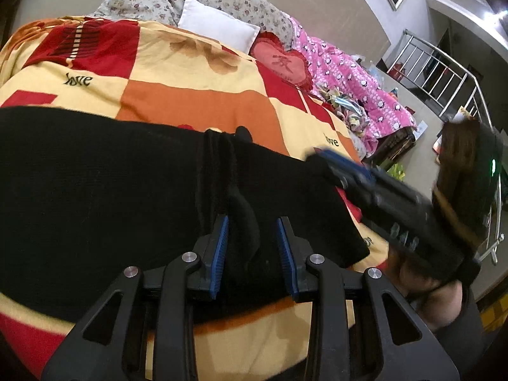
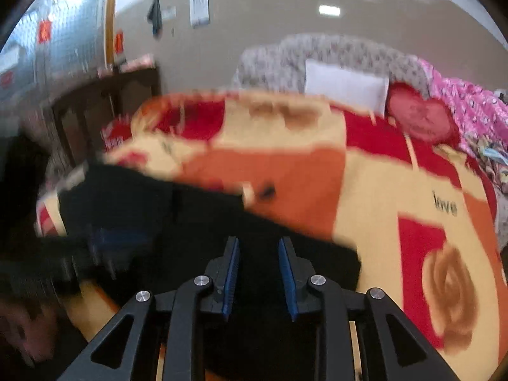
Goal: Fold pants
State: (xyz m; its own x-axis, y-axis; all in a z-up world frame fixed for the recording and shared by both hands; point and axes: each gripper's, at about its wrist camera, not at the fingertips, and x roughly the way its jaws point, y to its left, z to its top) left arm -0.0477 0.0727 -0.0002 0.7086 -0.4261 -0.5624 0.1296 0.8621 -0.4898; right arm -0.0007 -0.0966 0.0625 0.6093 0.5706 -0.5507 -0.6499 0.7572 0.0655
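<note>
Open blanket (image 1: 197, 95) beyond pants (image 1: 95, 190); white pillow (image 1: 219, 25) and heart cushion (image 1: 281, 62) block far edge; right gripper (image 1: 320, 158) crowds right side.

the black pants (image 1: 111, 190) lie spread flat across the bed, a bunched, ridged fold running up near their middle, their edge by the bed's front.

Right wrist view is motion-smeared throughout. The black fabric pants (image 2: 203, 222) have no readable edges there. The left gripper (image 2: 104, 247) is a dark blur. In the left wrist view, pants run off the left edge; the right gripper (image 1: 317, 155) is blurred, its jaw gap unreadable.
</note>
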